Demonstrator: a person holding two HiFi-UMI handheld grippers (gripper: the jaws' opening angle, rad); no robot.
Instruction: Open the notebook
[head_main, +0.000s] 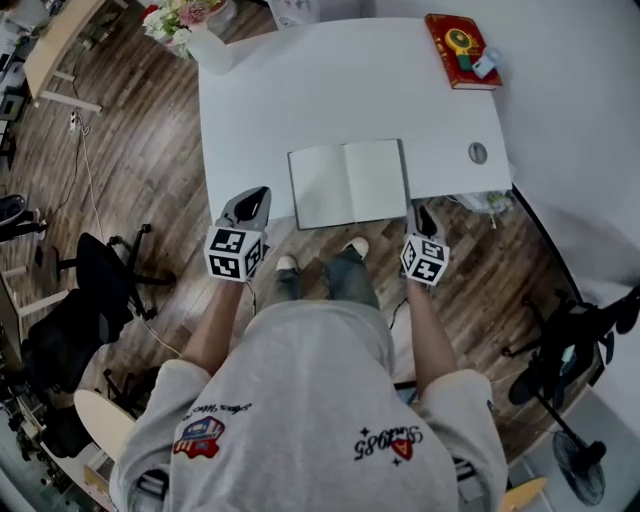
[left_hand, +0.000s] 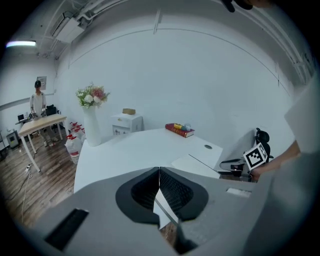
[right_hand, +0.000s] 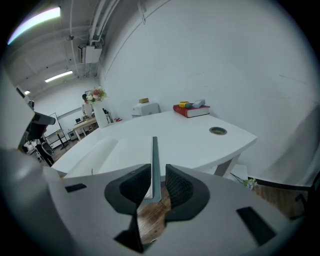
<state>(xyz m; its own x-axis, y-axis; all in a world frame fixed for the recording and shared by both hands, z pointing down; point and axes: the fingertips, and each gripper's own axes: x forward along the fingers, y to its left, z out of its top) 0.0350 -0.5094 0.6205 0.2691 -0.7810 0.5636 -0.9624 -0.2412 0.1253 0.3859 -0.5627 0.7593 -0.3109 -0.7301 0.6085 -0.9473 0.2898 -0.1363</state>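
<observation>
The left gripper (head_main: 255, 195), clenched on nothing, hangs at the front edge of the desk (head_main: 300, 90), at 8 o'clock from the notebook (head_main: 348, 183). The notebook lies open and flat at the desk's 6 o'clock edge. At its 4 o'clock corner the right gripper (head_main: 424, 212) is released, its jaws slightly apart around the grey cover edge (right_hand: 154, 165). A red book (head_main: 460, 50) lies at 1 o'clock.

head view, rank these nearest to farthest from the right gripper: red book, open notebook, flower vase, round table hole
1. open notebook, just left of right gripper
2. round table hole, ahead right
3. red book, far right corner
4. flower vase, far left corner
</observation>
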